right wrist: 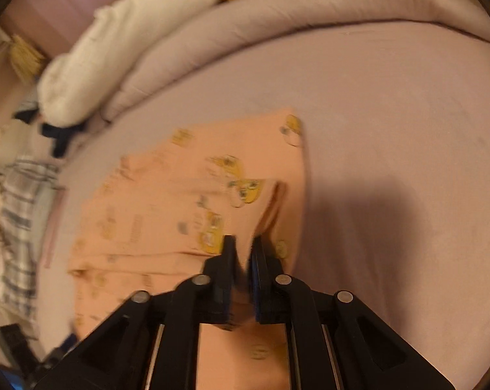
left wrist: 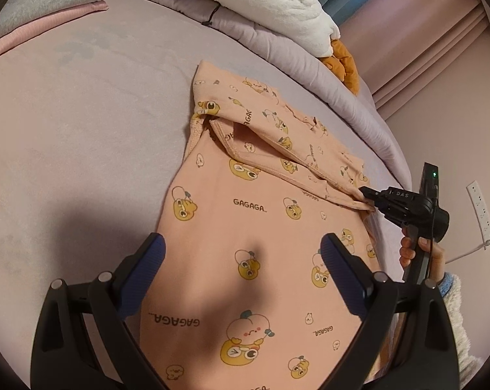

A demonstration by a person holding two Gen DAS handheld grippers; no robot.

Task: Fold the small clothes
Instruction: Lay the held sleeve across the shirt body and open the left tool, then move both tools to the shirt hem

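Right hand-held gripper [right wrist: 243, 243] pinches peach duck-print shirt [left wrist: 245, 227].

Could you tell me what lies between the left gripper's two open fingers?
In the left wrist view, the left gripper is open, and only the peach printed shirt lies between its fingers, flat on the bed sheet. The right gripper pinches a folded-over edge.

Warm, dim indoor light; left wrist view sharp, right wrist view smeared.

Both fisheye frames bend the bed [left wrist: 82, 113] into a curve and darken to black at the corners. In the left wrist view the print on the peach garment [left wrist: 251, 208] reads crisply, with a soft shadow across its lower half. The right wrist view is blurred, probably by motion, and a broad shadow falls on the bed to the right of the right tool [right wrist: 243, 247].
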